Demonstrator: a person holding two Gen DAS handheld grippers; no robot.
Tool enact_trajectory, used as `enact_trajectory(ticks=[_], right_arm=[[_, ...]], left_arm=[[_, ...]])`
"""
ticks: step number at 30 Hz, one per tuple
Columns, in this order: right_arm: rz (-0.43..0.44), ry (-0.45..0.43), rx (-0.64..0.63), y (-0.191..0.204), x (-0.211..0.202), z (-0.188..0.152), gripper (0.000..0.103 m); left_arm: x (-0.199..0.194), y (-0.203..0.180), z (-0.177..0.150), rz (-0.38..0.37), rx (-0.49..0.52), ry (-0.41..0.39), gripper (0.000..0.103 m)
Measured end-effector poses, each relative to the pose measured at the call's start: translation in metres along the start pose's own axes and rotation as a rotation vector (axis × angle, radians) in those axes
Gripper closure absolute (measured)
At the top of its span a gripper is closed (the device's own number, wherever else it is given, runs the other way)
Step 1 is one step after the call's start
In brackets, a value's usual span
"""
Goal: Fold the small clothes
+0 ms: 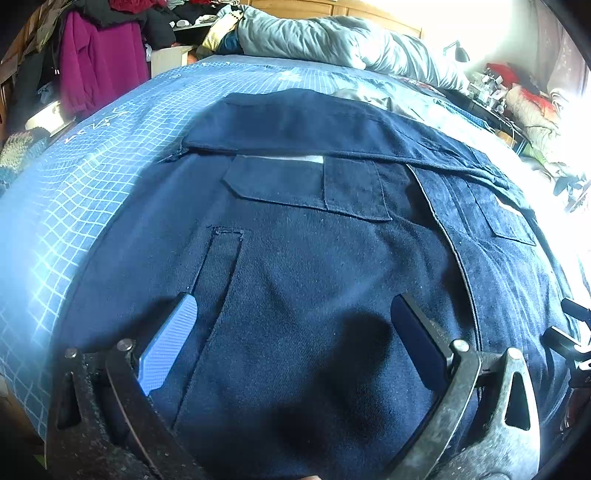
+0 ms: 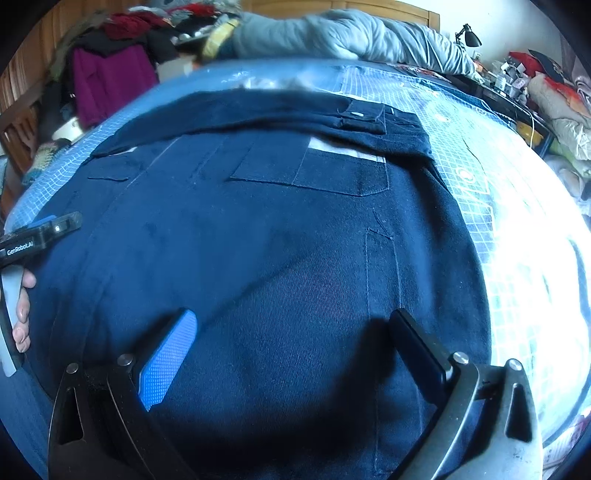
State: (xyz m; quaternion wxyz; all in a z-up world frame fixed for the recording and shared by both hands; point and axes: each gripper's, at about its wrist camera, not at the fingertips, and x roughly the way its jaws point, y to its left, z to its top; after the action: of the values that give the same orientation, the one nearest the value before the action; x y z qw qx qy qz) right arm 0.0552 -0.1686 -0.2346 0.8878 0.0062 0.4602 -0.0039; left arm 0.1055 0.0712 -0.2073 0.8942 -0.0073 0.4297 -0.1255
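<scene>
Navy jacket (image 1: 314, 258) lies flat on your blue grid sheet (image 1: 92, 177), top edge folded over, hem cut off by frame. Left gripper (image 1: 291, 314) & right gripper (image 2: 293, 325) hover over it, jaws spread, gripping nothing. Room bg blurred.

A bed with a blue grid-patterned sheet (image 1: 110, 155) fills the room. A grey quilt (image 1: 332, 40) lies bunched against the far wooden headboard (image 2: 343, 5). Clothes (image 1: 99, 70) hang far left; a black lamp (image 2: 470, 34) stands far right, in strong light.
</scene>
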Motion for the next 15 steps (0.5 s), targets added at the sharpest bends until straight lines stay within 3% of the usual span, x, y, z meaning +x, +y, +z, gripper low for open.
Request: enact_trajectory(ticks=[7,15], right_arm=[[-0.027,0.041,0.019,0.0023,0.0007,0.0035,0.0],[-0.029,0.03,0.022,0.002,0.0004,0.0013,0.0]], left_arm=[[0.0014,-0.0014,0.0004,0.01,0.008,0.003,0.0],[0.0021,-0.0022,0.0002,0.017,0.013,0.004,0.0]])
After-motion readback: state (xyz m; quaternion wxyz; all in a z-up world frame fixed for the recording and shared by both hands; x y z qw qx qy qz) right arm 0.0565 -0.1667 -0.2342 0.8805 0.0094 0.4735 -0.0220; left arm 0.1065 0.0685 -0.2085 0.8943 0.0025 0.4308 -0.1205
